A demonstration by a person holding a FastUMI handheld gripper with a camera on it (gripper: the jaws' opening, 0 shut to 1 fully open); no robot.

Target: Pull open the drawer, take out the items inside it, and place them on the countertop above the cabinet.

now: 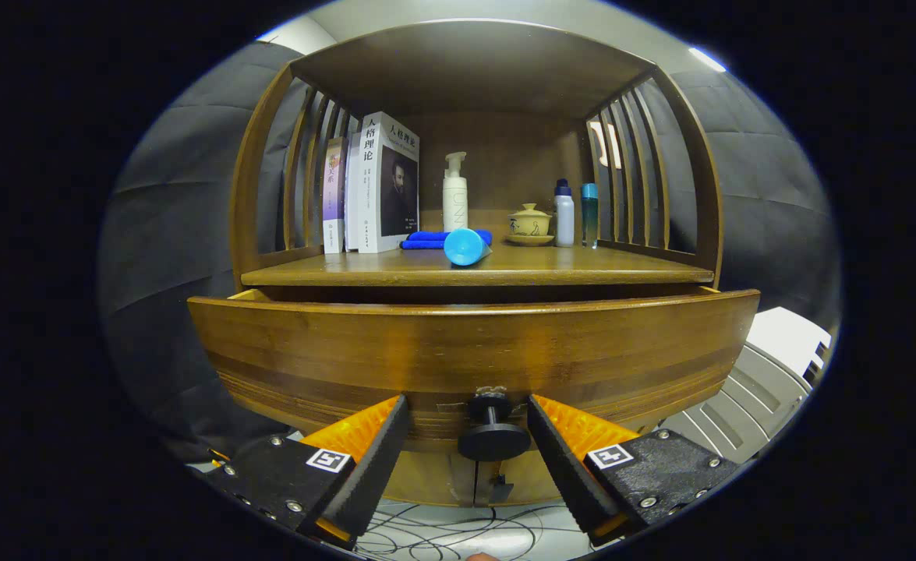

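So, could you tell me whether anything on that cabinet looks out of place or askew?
One thing: a blue bottle lies on its side on the countertop, against a blue cloth, while the other bottles stand upright. The drawer is pulled out, and the gripper is open around its knob.

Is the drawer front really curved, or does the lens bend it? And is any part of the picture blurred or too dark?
Gripper view: fisheye distortion bows the drawer front; the knob, between the open gripper fingers, is sharp; the gap behind the drawer front is in shadow; a ceiling light glares.
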